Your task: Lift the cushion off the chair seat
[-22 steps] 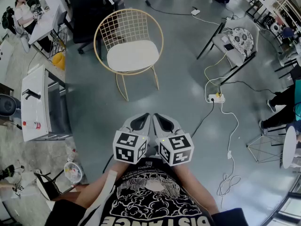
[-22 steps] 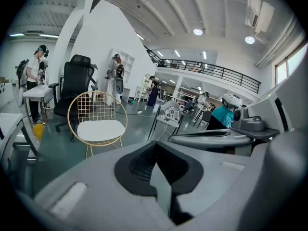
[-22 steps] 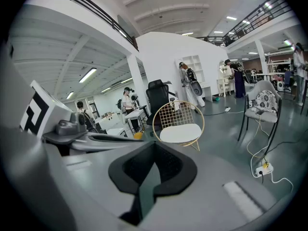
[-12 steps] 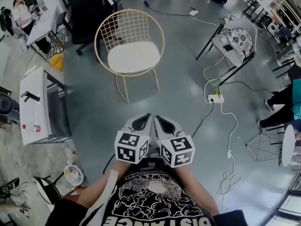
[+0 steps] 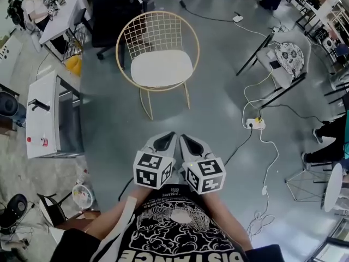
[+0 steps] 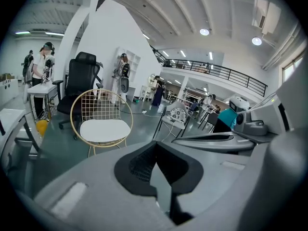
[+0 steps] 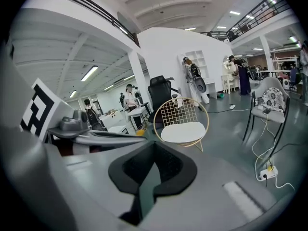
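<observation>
A white round cushion (image 5: 162, 69) lies on the seat of a gold wire chair (image 5: 126, 31) standing on the grey floor ahead of me. In the left gripper view the cushion (image 6: 105, 129) sits left of centre, and in the right gripper view the cushion (image 7: 183, 131) sits just right of centre. My left gripper (image 5: 163, 142) and right gripper (image 5: 188, 142) are held side by side close to my chest, well short of the chair. Both are shut and hold nothing. Seen from their own cameras, the left gripper (image 6: 156, 148) and right gripper (image 7: 154, 148) point slightly downward at the chair.
A black office chair (image 5: 112, 4) stands behind the gold chair. A white desk unit (image 5: 43, 119) is at the left. To the right are a grey chair with a patterned cushion (image 5: 286, 56) and a power strip (image 5: 256, 124) with cables trailing over the floor.
The chair has shifted slightly lower and to the right in the head view as the camera moved. Both grippers stay shut, side by side, in the same spot in that view.
</observation>
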Demonstrator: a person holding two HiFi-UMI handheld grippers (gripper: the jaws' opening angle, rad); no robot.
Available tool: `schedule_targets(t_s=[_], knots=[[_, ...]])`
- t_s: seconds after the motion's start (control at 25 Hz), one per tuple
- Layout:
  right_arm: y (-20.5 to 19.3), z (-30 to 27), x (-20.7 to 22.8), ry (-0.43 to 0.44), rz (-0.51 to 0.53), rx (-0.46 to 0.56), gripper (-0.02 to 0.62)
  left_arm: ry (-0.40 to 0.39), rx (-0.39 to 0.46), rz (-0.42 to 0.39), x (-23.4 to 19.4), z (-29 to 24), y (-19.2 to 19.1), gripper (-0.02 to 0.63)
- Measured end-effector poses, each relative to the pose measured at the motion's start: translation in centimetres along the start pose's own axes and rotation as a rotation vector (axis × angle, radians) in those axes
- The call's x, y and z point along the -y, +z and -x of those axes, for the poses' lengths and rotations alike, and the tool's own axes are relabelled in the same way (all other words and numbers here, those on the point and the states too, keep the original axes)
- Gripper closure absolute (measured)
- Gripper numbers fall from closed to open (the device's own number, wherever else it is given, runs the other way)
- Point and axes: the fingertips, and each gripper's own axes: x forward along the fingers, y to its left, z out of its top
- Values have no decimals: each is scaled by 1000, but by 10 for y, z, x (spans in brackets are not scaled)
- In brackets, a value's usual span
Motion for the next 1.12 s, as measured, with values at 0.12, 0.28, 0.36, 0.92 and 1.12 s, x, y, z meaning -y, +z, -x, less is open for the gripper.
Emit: schedule_targets(t_s=[0.12,0.28,0.36,0.92,1.12], knots=[[14,-10,28,29,5,-3,596,26,5,10,2,-26,13,614],[33,-21,79,83,-6,-16,596,69,0,33,15,-77,34,614],[39,-25,96,111,-6,-23,597,95,3,45,18,-93,42,614],[60,-37,110,240,25,-46,596,218,22,66,13,-104,62,614],[65,-42,117,243,35,-53,596,217,20,62,13,-114,65,614]])
